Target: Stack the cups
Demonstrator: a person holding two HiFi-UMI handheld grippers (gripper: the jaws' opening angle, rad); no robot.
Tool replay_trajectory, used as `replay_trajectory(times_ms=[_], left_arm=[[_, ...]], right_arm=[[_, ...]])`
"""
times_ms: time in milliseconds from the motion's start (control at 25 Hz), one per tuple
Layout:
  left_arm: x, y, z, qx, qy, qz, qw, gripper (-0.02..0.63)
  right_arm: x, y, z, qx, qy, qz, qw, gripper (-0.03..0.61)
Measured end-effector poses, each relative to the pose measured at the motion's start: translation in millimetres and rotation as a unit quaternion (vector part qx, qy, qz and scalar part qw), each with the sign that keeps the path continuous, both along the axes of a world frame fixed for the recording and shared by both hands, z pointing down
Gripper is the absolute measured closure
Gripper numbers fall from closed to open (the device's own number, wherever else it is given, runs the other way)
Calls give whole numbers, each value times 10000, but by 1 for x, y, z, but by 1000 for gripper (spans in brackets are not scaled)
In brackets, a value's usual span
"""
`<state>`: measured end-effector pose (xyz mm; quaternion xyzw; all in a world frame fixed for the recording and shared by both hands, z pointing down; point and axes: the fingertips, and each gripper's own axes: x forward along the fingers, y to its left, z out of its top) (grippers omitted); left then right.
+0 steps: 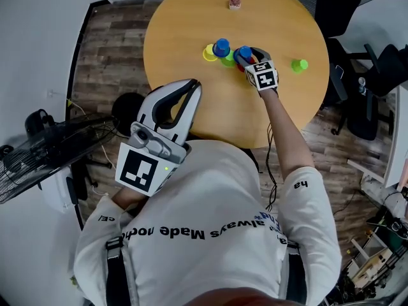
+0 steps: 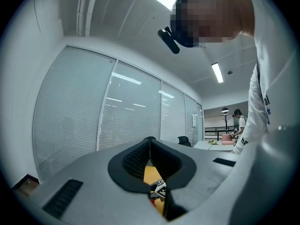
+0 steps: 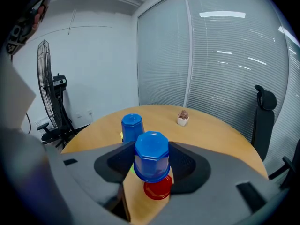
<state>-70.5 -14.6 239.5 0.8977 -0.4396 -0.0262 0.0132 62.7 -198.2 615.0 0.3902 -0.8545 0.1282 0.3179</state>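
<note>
The round wooden table (image 1: 191,18) carries everything. The left gripper (image 1: 192,83) is held back at the table's near edge, close to the person's chest. Its jaws are closed tip to tip with nothing between them, and it is well apart from the cups.

The right gripper (image 1: 247,57) reaches out over the middle of the table, tilted downward. Its jaws stand wide, and their pads press on either side of an upside-down blue plastic cup with an eight-sided base (image 3: 151,154).

Just beneath that cup, partly covered by it, a red plastic cup (image 3: 158,190) stands on the table. It appears to be mouth down too. The held cup's long axis runs upright, close to in line with the red one, so the coming move is probably a short lowering onto it. This hand is plainly the nearer.

Just past the jaws, toward the left edge, a second blue cup (image 3: 131,125), a yellow cup (image 1: 208,53) and a lime-green cup (image 1: 228,60) crowd together. Whether any of them are nested I cannot tell. Another green cup (image 1: 298,64) stands alone near the right edge. A small potted plant (image 1: 234,3) stands near the far edge.
</note>
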Motion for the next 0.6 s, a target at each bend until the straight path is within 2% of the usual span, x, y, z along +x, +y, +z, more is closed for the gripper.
replay_trajectory(times_ms=[200, 400, 600], left_arm=[[-8, -2, 5, -146, -59, -35, 9999, 581], [-12, -3, 4, -73, -30, -23, 10000, 581], [-11, -5, 8, -187, -57, 40, 9998, 581]], right_arm=[[-6, 0, 4, -13, 46, -33, 10000, 339], [-7, 4, 12, -76, 43, -8, 10000, 325], [-5, 9, 12, -116, -21, 5, 9999, 311]])
